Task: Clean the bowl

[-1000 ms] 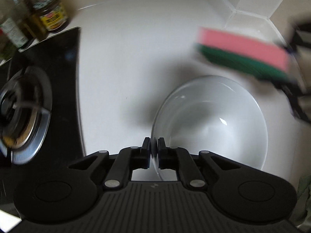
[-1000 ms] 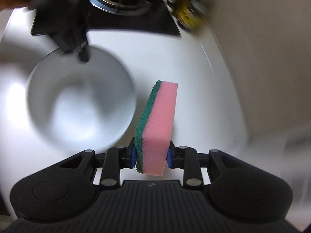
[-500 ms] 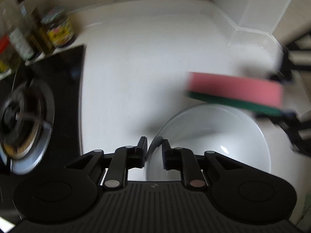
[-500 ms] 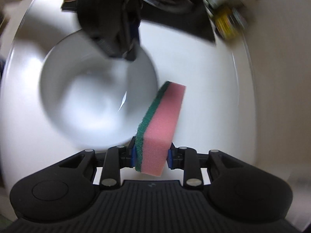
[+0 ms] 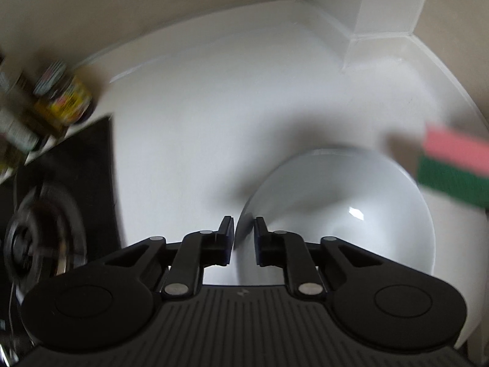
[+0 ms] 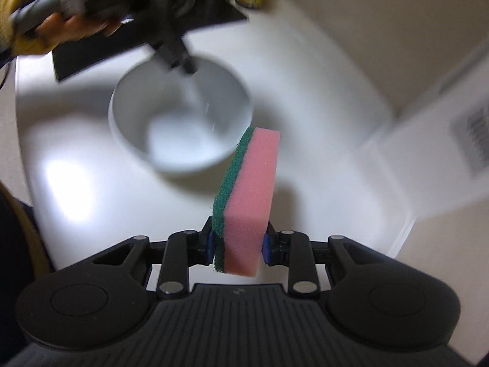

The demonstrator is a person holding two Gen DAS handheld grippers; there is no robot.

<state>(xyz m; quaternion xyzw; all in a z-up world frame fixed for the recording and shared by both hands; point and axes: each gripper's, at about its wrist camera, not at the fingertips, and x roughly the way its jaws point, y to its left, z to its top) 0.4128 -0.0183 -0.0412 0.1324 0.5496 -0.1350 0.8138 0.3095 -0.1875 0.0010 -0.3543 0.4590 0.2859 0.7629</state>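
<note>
A white bowl point(image 5: 351, 214) point(image 6: 183, 134) sits on the white counter point(image 5: 214, 107). My left gripper point(image 5: 244, 229) point(image 6: 183, 64) straddles the bowl's rim at its stove side. Its jaws are closing, with the thin rim between them and a gap still showing on the left pad's side. My right gripper point(image 6: 238, 244) is shut on a pink sponge with a green scouring face point(image 6: 250, 198) point(image 5: 455, 165). It holds the sponge in the air, off the bowl's rim on the side away from the stove and clear of the bowl.
A black hob point(image 5: 76, 168) with a gas burner point(image 5: 39, 238) lies left of the bowl, and several jars and bottles point(image 5: 61, 104) stand behind it. A white boxed corner point(image 5: 382, 30) juts out at the back right. A hand point(image 6: 61, 21) holds the left gripper.
The left jaws, shut on the bowl's rim a second ago, spread apart and have since narrowed. The right gripper carried the sponge from over the bowl out past its rim.
</note>
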